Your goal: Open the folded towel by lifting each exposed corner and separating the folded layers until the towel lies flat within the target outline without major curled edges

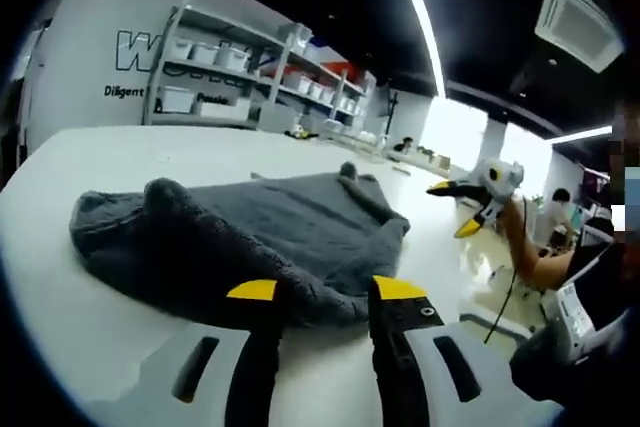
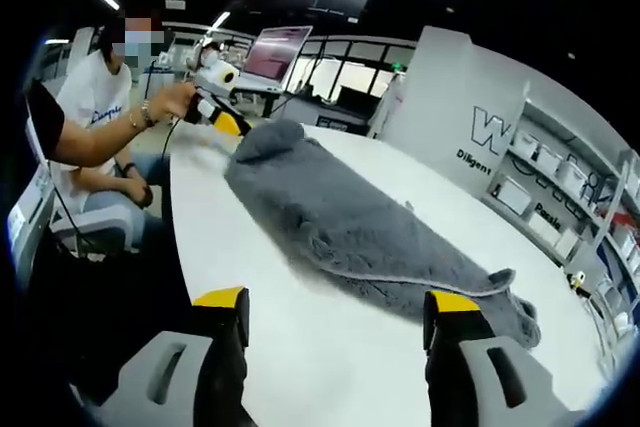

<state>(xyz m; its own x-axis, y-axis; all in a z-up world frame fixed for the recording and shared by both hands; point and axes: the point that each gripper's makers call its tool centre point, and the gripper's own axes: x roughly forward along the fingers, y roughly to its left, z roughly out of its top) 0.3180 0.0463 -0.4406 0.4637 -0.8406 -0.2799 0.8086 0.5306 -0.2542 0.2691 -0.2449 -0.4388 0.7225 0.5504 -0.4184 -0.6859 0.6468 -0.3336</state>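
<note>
Yellow-tipped jaws of the left gripper (image 1: pixel 326 292) are seen spread apart at the near edge of the grey towel (image 1: pixel 270 232), which is laid rumpled and partly folded on a white table (image 1: pixel 90 307). Nothing is held between them. Shelving with white bins (image 1: pixel 240 72) is set against the far wall under a long ceiling light. From the right gripper view, the right gripper (image 2: pixel 340 302) is likewise held open and empty, just short of the towel's long side, over bare tabletop. At the table's far end, a person's hand (image 2: pixel 170 102) is closed around the left gripper's handle beside the towel's raised corner.
</note>
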